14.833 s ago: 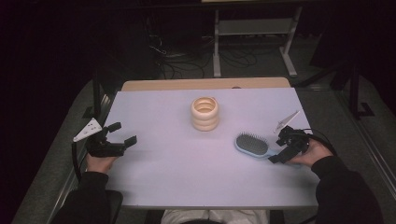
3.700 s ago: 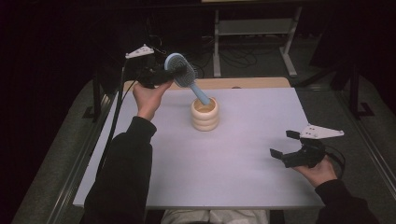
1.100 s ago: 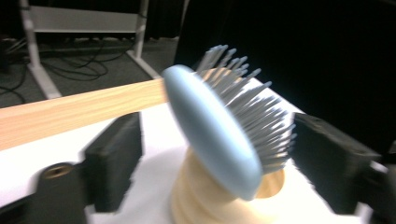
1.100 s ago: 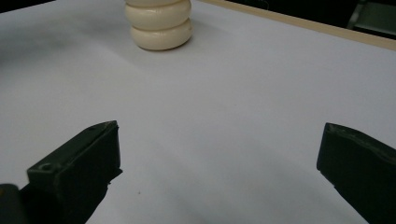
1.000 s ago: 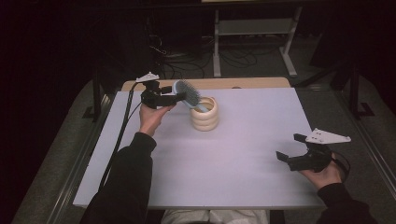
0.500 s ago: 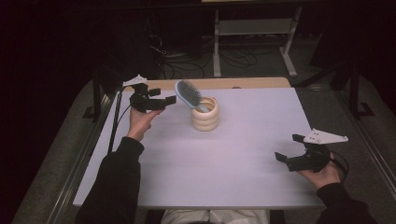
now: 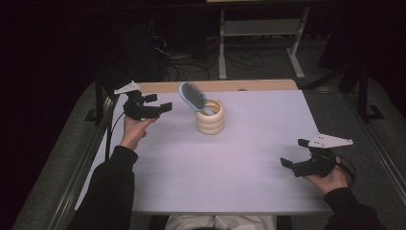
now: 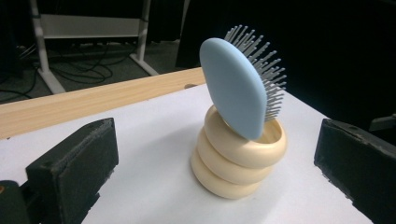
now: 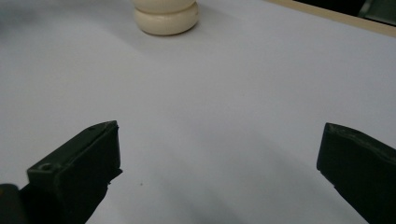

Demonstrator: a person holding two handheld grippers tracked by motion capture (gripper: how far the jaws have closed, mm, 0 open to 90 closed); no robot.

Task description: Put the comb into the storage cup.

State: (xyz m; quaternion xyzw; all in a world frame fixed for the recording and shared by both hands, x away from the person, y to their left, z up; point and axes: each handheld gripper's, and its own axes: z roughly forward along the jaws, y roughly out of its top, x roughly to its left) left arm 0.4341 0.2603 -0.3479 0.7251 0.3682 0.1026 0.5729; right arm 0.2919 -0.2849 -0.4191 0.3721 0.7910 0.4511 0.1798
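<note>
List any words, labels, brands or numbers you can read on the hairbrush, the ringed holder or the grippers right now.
None: no text can be read anywhere.
Blue hairbrush: plain back, no brand mark.
Cream ringed holder: bare surface.
Left gripper and right gripper: black jaws and grey plates carry no readable marking.
White table: no label or sign.

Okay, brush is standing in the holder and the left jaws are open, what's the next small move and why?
Probably draw the left gripper back toward the table's near edge. Its jaws stand wide, with nothing between them, and the brush leans handle-down in the cream holder by itself. The right gripper sits open, apart.
</note>
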